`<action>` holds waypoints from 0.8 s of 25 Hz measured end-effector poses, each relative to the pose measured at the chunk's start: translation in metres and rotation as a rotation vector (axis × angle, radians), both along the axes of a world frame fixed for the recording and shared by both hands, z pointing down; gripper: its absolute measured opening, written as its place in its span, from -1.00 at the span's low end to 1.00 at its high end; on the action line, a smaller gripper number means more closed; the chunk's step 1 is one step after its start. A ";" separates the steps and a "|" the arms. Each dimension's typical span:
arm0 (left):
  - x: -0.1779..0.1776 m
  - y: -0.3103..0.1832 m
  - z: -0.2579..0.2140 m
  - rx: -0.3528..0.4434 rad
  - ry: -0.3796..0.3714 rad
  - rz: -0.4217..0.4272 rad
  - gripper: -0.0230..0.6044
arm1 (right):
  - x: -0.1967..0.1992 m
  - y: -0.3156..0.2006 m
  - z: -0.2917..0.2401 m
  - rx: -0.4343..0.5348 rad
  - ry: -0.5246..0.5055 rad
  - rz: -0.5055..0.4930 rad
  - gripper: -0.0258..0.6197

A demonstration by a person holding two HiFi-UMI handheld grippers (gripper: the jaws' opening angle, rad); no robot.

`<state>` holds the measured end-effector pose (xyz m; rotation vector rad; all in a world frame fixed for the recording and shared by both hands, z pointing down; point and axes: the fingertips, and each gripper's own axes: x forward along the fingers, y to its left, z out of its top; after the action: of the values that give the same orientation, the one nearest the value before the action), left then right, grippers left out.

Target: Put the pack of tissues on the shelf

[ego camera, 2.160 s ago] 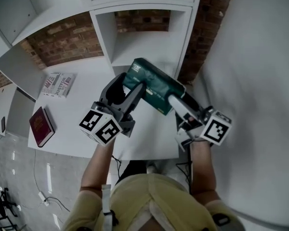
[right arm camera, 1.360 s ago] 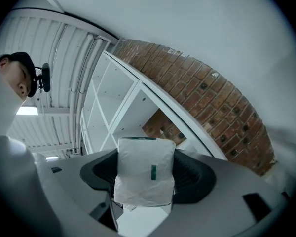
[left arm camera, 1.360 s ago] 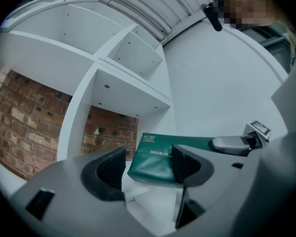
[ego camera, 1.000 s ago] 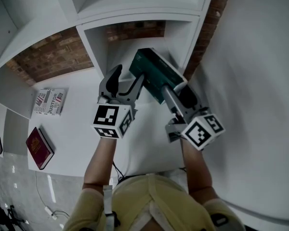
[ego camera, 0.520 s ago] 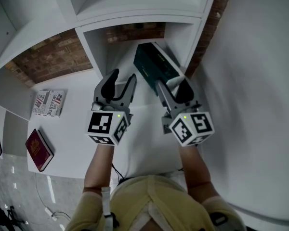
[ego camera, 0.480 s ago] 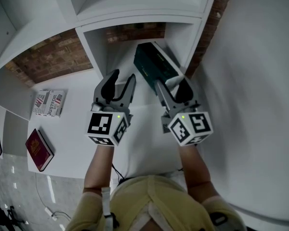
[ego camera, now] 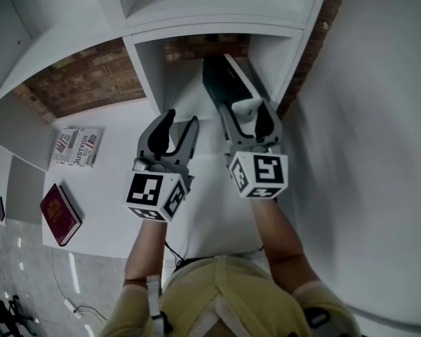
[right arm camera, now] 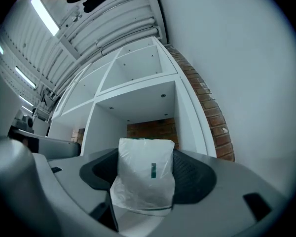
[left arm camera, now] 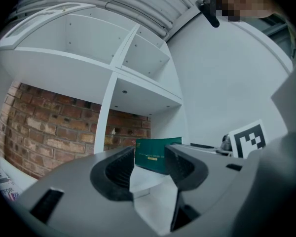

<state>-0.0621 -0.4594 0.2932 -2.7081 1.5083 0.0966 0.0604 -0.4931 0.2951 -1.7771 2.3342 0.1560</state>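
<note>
Hazard: the pack of tissues (ego camera: pixel 222 79) is being held by its white end only, so it is risking a snag on the compartment's right wall, or a tip off the front edge if freed early.
Shelf (ego camera: pixel 217 25): white unit; the open compartment (ego camera: pixel 186 83) is receiving the pack's far end and showing nothing else inside.
Surface (ego camera: pixel 112 188): is carrying a red book (ego camera: pixel 59 213), well apart at left.
Right gripper (ego camera: pixel 247 115): fingers are clamping the pack's white end.
Left gripper (ego camera: pixel 181 122): fingers have just been closing, are standing partly apart and are holding nothing.
</note>
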 end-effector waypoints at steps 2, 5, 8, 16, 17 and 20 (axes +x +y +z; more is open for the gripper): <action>-0.003 0.003 0.001 -0.003 0.002 -0.004 -0.31 | -0.004 -0.005 0.000 0.006 0.016 0.015 0.04; -0.010 0.006 0.003 -0.008 0.013 -0.013 -0.31 | -0.009 -0.010 -0.001 0.023 0.043 0.033 0.04; -0.014 0.010 0.006 -0.016 0.023 -0.024 -0.31 | -0.012 -0.013 0.002 0.021 0.063 0.037 0.04; -0.023 0.019 0.016 -0.044 0.019 -0.043 -0.31 | -0.011 -0.015 0.011 -0.042 0.097 0.011 0.05; -0.023 0.020 0.017 -0.047 0.021 -0.044 -0.31 | -0.011 -0.014 0.011 -0.049 0.099 0.005 0.05; -0.022 0.022 0.017 -0.049 0.021 -0.045 -0.31 | -0.009 -0.012 0.011 -0.055 0.109 -0.003 0.07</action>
<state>-0.0843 -0.4369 0.3102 -2.7166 1.5968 0.0879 0.0512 -0.5053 0.3058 -1.8350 2.4381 0.1940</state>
